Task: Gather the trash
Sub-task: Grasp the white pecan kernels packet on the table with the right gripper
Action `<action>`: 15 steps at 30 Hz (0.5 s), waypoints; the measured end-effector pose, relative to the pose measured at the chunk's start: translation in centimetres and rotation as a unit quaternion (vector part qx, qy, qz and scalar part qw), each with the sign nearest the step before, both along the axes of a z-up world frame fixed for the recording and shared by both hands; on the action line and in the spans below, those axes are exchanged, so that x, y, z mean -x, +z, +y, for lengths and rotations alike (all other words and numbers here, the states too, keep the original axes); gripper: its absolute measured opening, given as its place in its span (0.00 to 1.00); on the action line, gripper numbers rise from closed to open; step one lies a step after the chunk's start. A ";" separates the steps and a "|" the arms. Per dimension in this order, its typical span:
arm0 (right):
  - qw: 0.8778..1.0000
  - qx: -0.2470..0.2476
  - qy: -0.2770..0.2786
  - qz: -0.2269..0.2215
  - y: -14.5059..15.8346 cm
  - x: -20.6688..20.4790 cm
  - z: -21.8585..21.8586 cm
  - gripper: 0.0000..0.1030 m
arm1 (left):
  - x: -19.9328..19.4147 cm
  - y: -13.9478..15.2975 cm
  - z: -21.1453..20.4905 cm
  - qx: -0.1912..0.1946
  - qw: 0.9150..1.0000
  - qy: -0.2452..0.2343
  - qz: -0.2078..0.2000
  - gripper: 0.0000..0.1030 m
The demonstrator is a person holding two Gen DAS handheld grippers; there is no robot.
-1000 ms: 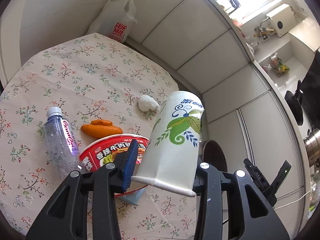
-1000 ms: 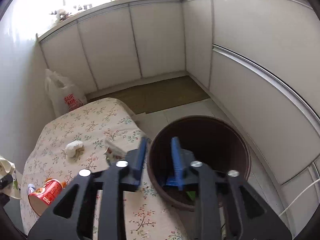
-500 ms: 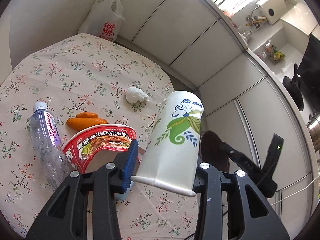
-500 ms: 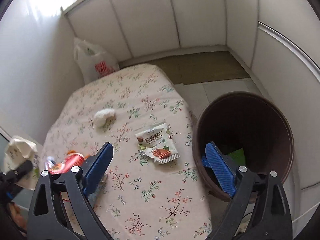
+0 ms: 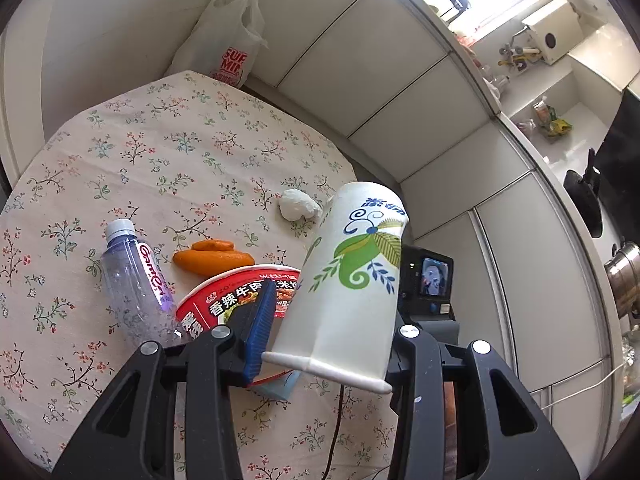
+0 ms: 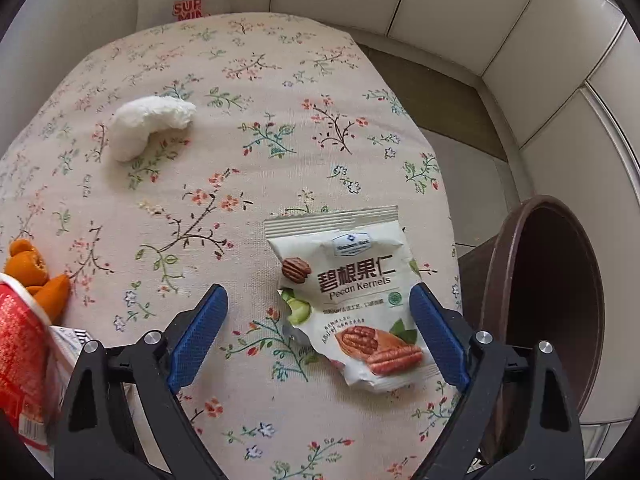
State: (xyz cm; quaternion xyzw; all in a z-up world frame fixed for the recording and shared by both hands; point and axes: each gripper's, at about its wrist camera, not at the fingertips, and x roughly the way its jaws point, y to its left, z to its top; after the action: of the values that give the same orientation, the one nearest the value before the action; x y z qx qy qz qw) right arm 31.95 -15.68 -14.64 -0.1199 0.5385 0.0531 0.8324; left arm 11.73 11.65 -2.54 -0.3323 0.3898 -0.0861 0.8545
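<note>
Left gripper point(image 5: 324, 344): jaws clamped on an upturned paper cup point(image 5: 348, 288).
Right gripper point(image 6: 320, 336): jaws wide, just been opening, straddling the pecan packet point(image 6: 352, 300).
Packet: flat by the desk point(image 6: 280, 80) edge nearest the brown bin point(image 6: 560, 300).

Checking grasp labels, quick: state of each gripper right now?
Left gripper: closed on the paper cup.
Right gripper: open, holding nothing; jaws just opened wide, pecan packet lies between them on the table.
</note>
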 end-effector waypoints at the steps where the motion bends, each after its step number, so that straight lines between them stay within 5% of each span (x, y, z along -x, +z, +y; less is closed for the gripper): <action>1: 1.000 -0.011 -0.002 -0.006 0.0 -0.2 -0.1 0.82 | -0.1 0.0 0.1 0.003 1.000 -0.002 0.002 0.39; 3: 1.000 -0.023 -0.001 -0.010 0.1 -0.7 0.0 0.74 | -0.2 -0.2 0.2 0.007 1.000 -0.005 0.005 0.39; 5: 1.000 -0.020 0.010 -0.021 0.5 -0.8 0.4 0.50 | -0.3 -0.4 0.2 0.011 1.000 -0.006 0.010 0.39; 8: 0.999 -0.039 0.017 -0.020 0.9 -0.8 0.7 0.31 | -0.3 -0.6 0.4 0.013 1.000 -0.004 0.015 0.39; 15: 0.987 -0.163 -0.011 -0.005 2.5 -0.6 -1.8 0.05 | 0.0 -0.4 0.7 0.011 1.000 0.005 0.014 0.39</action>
State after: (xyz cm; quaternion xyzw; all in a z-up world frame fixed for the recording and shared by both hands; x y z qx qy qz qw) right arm 32.55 -17.52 -12.12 0.0226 0.5194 0.1305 0.8442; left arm 11.72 12.31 -2.95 -0.3449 0.3991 -0.0816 0.8456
